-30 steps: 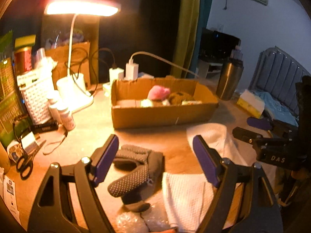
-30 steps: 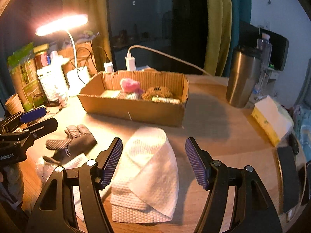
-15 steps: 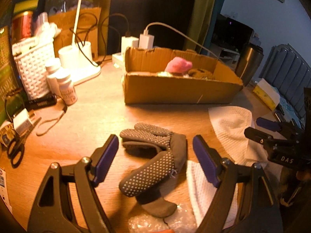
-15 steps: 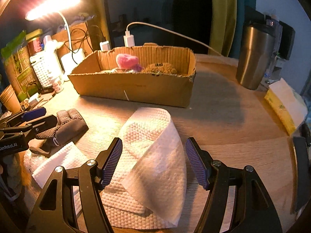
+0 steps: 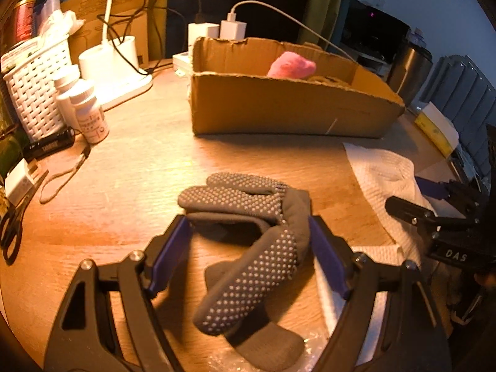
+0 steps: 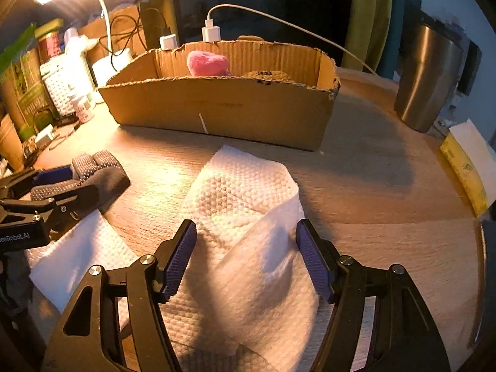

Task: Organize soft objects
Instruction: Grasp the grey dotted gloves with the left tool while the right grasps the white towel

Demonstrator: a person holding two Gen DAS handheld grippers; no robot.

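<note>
Near the front edge of the wooden surface (image 5: 130, 167), the left gripper (image 5: 248, 248) stands spread around a grey dotted glove (image 5: 248, 235); the glove lies crumpled between its purple pads, and the right pad sits just beside the glove's cuff, though whether it touches cannot be told. Beside it, toward the right edge, the right gripper (image 6: 246, 260) is spread over a folded white paper towel (image 6: 245, 204), its pads on either side of a raised fold without pinching it. A second white towel (image 6: 80, 257) lies flat between the two grippers, next to the glove. Farther back, a cardboard box (image 6: 223, 108) stands on the surface with a pink plush heart (image 6: 207, 63) and a brown soft thing (image 6: 268, 76) inside. A steel tumbler (image 6: 424, 77) stands toward the back right corner, and a white desk lamp (image 5: 111, 62), a white basket (image 5: 34, 90) and small bottles (image 5: 88, 110) crowd the back left.
</note>
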